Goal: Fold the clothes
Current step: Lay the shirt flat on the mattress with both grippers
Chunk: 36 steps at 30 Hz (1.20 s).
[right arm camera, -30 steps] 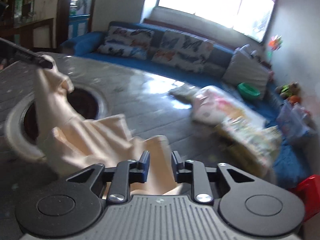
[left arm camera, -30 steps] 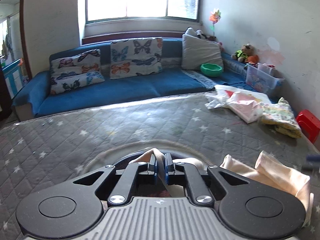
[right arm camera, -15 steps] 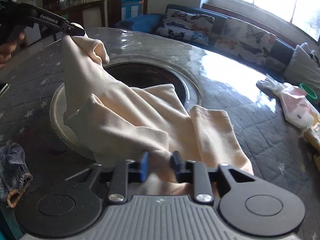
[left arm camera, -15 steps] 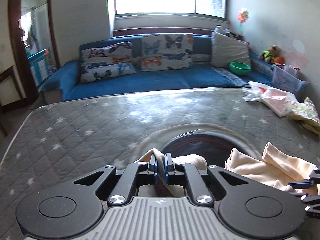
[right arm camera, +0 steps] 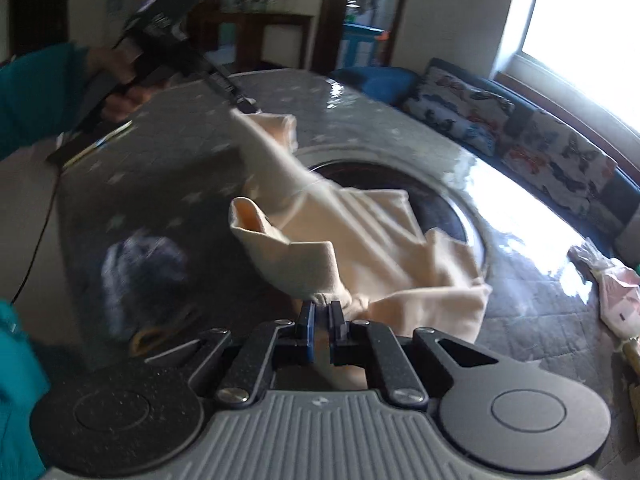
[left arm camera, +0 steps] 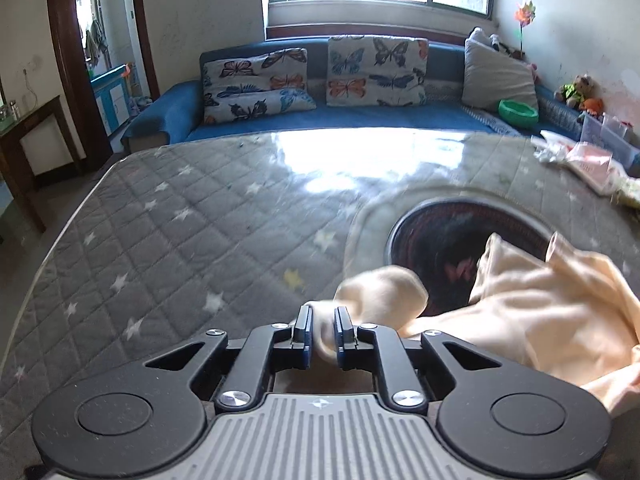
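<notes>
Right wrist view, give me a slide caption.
Both claws, right and left, grip a cream garment above the star-quilted table.

No words, brands or numbers can be read in either view. The left gripper (right arm camera: 244, 106), seen from the right wrist camera just above the cream garment (right arm camera: 360, 236), has a pale printed strip along its arm, but blur leaves the lettering illegible.

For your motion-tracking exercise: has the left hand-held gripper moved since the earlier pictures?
Yes. The left hand-held gripper has shifted left: the dark round inset, earlier straight ahead, now sits to its right.
</notes>
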### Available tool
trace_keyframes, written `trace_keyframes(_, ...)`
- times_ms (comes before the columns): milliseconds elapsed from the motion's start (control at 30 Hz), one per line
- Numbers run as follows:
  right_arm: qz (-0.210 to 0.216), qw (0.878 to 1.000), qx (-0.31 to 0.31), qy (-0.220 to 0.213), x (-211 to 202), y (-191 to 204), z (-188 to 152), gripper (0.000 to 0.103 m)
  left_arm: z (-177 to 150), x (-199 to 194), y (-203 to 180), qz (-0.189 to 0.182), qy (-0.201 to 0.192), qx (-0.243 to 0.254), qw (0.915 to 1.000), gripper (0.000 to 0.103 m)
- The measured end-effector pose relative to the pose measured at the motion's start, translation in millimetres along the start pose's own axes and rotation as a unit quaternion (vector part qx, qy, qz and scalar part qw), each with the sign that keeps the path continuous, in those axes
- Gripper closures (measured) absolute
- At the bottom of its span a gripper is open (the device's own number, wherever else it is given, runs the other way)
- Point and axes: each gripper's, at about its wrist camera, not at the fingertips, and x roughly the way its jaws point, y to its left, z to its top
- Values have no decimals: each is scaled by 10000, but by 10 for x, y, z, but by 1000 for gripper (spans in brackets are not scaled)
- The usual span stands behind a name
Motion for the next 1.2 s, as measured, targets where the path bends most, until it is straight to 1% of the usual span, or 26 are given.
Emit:
trace_keyframes(33, 69, 9998, -133, 116, -1, 76, -54, 97, -45, -28, 15, 51, 4, 22, 10000, 85)
trace_keyframes(67, 138, 9993, -266, 233, -1, 153, -109, 97, -96, -65, 33, 87, 0, 45, 10000, 84)
trace_keyframes(133, 213, 9983, -335, 431, 2, 241, -210, 97, -172, -165, 67, 136, -14, 63, 9999, 84)
trace_keyframes(200, 290, 9976, -331, 533, -46, 286, -277, 96, -233, -312, 77, 66, -76, 84, 9999, 84)
trace_keyframes(233, 329, 9978, -286, 506, -92, 279, -283, 94, -265, -390, 69, 0, -109, 108, 9999, 84)
trace_keyframes(300, 303, 9987, -145, 386, -209, 241, -257, 90, -359, -526, -48, -304, -113, 250, 9992, 84)
trace_keyframes(367, 216, 9996, 49, 199, -299, 161, -193, 81, -463, -643, -205, -650, -80, 423, 9970, 84)
trace_keyframes(400, 190, 9996, 118, 147, -315, 137, -172, 79, -524, -675, -309, -832, -31, 523, 9952, 83)
trace_keyframes(433, 106, 9994, 331, 6, -340, 55, -117, 76, -582, -690, -431, -1011, 32, 626, 9929, 83)
trace_keyframes(500, -31, 9985, 520, -140, -317, -31, -56, 75, -696, -685, -664, -1369, 159, 868, 9867, 83)
trace_keyframes(567, -135, 9972, 698, -220, -252, -107, 4, 75, -796, -651, -884, -1616, 215, 1104, 9804, 83)
trace_keyframes(633, -185, 9959, 847, -246, -170, -159, 56, 74, -880, -574, -1041, -1737, 333, 1323, 9753, 83)
trace_keyframes(667, -209, 9953, 907, -257, -128, -181, 79, 70, -924, -538, -1104, -1786, 403, 1409, 9729, 83)
trace_keyframes(700, -258, 9949, 931, -274, -93, -191, 94, 67, -966, -530, -1140, -1826, 437, 1440, 9716, 83)
trace_keyframes(767, -268, 9947, 939, -311, -27, -199, 120, 66, -1049, -521, -1211, -1915, 502, 1498, 9687, 83)
trace_keyframes(967, -192, 9935, 1061, -366, 65, -205, 136, 65, -1213, -665, -1391, -2589, 751, 1345, 9535, 83)
trace_keyframes(1033, -189, 9932, 1088, -356, 76, -198, 132, 65, -1261, -710, -1483, -2979, 879, 1292, 9417, 83)
trace_keyframes(1133, -238, 9929, 1116, -327, 71, -207, 122, 65, -1296, -791, -1660, -3482, 1004, 1450, 9207, 80)
trace_keyframes(1167, -254, 9926, 1140, -322, 70, -220, 120, 65, -1275, -833, -1693, -3591, 946, 1544, 9156, 79)
trace_keyframes(1200, -284, 9923, 1166, -321, 84, -229, 123, 65, -1236, -886, -1712, -3567, 791, 1660, 9159, 77)
